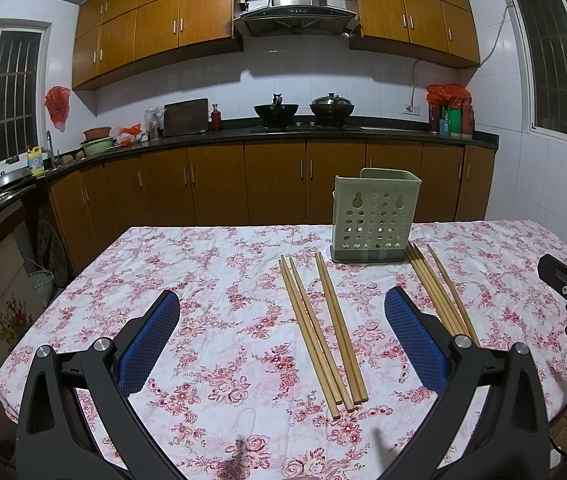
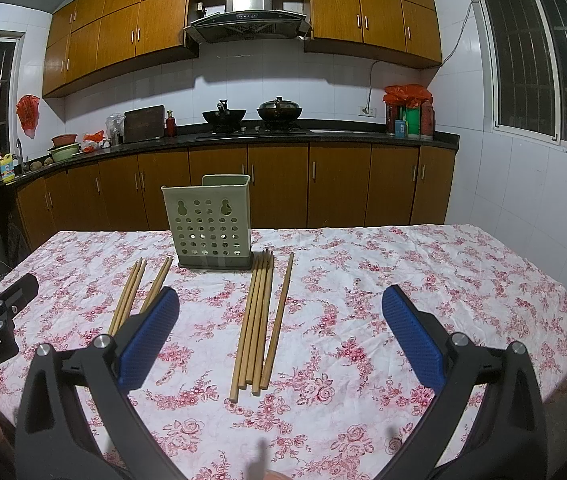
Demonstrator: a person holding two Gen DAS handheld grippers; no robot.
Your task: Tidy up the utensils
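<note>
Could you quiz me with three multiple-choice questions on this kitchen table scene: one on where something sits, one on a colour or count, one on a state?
1. Where do the chopsticks lie?
A. inside the holder
B. flat on the tablecloth in front of the holder
C. on the stove

2. What colour are the pads on the tools?
A. blue
B. red
C. yellow

3. How are the two tools?
A. both shut on chopsticks
B. one open, one shut
C. both open and empty

Answers:
1 B: two bundles of chopsticks lie flat on the tablecloth, near the holder.
2 A: the pads are plainly blue.
3 C: the left tool and right tool are spread wide with nothing between the pads.
</note>
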